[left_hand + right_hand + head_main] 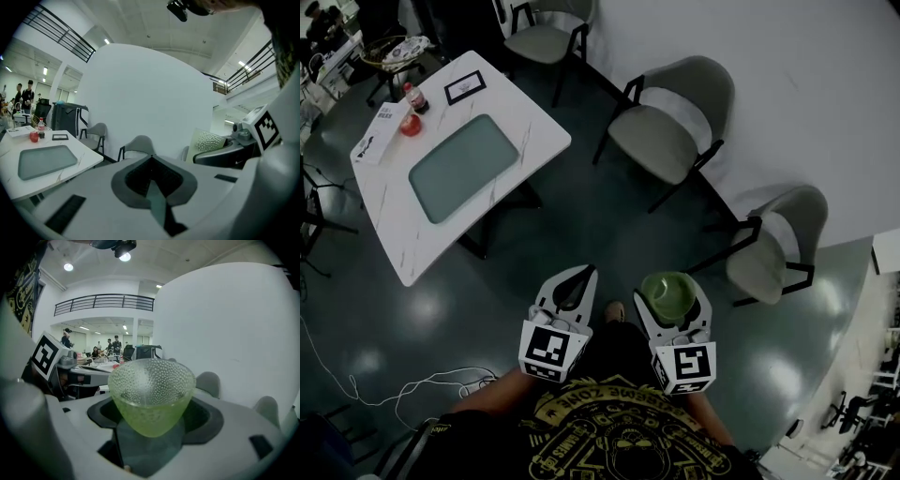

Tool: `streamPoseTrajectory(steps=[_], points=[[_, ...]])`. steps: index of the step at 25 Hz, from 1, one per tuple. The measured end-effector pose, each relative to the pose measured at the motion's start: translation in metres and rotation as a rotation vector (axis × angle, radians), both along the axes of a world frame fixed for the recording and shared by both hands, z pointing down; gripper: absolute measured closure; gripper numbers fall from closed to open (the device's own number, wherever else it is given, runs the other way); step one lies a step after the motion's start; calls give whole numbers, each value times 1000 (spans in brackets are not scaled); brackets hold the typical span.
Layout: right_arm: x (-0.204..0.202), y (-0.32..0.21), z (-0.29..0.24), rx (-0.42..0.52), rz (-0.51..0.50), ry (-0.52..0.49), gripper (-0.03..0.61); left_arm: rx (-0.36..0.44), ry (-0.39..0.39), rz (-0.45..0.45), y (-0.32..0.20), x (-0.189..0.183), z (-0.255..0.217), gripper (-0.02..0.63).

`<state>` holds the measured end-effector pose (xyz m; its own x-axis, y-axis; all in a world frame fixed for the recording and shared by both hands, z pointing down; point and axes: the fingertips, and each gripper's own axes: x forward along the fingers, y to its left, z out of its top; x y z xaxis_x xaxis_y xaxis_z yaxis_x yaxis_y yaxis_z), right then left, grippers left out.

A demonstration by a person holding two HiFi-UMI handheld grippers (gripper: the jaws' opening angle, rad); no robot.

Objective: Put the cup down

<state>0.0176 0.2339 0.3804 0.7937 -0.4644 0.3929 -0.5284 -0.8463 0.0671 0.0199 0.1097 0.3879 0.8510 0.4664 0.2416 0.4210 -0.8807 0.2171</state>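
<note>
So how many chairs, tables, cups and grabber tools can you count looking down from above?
Grey chairs: 3
White table: 1
Green cup: 1
Grippers, the left gripper and the right gripper: 2
Total: 7

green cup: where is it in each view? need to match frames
Head view: green cup low, right of centre.
Left gripper view: right of centre, pale and dimpled.
Right gripper view: dead centre between the jaws.
Shared landmark: grey chairs along the white wall.
</note>
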Motion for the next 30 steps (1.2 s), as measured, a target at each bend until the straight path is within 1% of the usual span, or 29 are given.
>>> streamPoseTrajectory(steps=[4,7,14,17,19,24,27,30], points=[[15,-1,-4,6,-60,6,207,-2,0,-63,-1,9,-3,603],[28,1,-3,15,-119,10,207,11,1,-112,3,18,-5,603],[58,10,0,35,-274,3,207,41,-23,-268,14,29,-5,603],[69,10,1,54,-338,6,207,60,-40,-337,15,27,-2,603],[74,8,2,58,-375,11,207,76,-37,-382,13,26,-5,603],[78,-2,3,77,-474,14,207,100,-40,-498,5,14,-7,603],[79,-7,2,84,-520,22,207,110,-38,-544,5,8,-7,603],[76,-12,2,86,-544,18,207,114,-31,-572,2,3,-11,603]])
